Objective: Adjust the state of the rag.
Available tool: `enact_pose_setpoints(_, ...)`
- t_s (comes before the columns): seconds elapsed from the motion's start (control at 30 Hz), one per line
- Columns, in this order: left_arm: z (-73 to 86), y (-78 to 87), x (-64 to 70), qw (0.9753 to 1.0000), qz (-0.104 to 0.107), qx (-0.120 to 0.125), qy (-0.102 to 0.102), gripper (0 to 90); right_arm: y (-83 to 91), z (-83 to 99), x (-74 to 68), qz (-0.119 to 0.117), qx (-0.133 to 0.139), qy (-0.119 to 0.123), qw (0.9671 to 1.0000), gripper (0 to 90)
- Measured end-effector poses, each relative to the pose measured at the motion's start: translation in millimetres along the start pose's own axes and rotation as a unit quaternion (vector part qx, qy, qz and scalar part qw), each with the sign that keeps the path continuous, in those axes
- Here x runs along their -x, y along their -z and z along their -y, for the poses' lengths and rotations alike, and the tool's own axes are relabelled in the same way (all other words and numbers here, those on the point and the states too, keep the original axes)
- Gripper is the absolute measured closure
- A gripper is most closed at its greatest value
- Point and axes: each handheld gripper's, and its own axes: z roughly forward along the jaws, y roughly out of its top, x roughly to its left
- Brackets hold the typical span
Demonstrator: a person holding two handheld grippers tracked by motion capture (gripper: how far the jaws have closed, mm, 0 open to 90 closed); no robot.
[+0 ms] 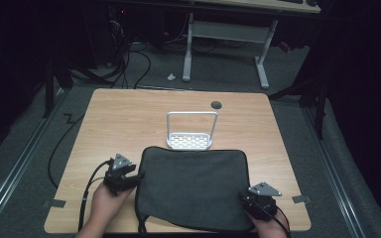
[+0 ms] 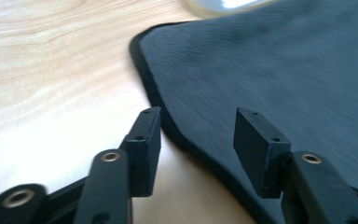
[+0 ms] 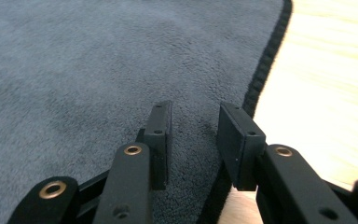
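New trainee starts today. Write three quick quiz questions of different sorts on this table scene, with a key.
1. True or false: the left gripper is shut on the grey mat's edge.
2. What stands beyond the mat's far edge? A) white wire rack B) blue bowl C) red box
3. Fill in: the right gripper is at the mat's near ____ corner.

Key: 1 false, its jaws are open astride the edge; 2 A; 3 right.

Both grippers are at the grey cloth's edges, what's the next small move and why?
Probably close both. The left gripper is open and straddles the dark cloth's left hem, and the right gripper is open over its right edge, so neither grips it yet.
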Motion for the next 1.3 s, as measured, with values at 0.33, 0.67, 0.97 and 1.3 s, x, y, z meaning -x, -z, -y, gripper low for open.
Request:
enact_pose_setpoints(0.33, 67.1, 64.5, 58.7, 0.9951, 0.062, 0.027, 0.072, 41.9, -1.2, -0.7, 3.8, 0.013, 0.000, -0.003, 0.9999, 67.0)
enact_pose_setpoints(0.67, 79.2, 61.6, 62.3, 0.9945, 0.081, -0.021, 0.062, 84.6, 0.4, 1.2, 6.5, 0.030, 0.000, 0.003, 0.9995, 66.9)
enact_pose_setpoints(0.97, 80.1, 77.6, 43.9, 0.9941, 0.068, 0.011, 0.084, 60.0, 10.0, -4.8, 5.0, 0.044, 0.029, 0.002, 0.9986, 66.0)
enact_pose_setpoints(1.3, 19.4, 13.7, 17.1, 0.9989, 0.023, 0.039, 0.012, 52.9, 14.1, -25.1, -85.0, -0.069, 0.079, 0.072, 0.9918, 65.8)
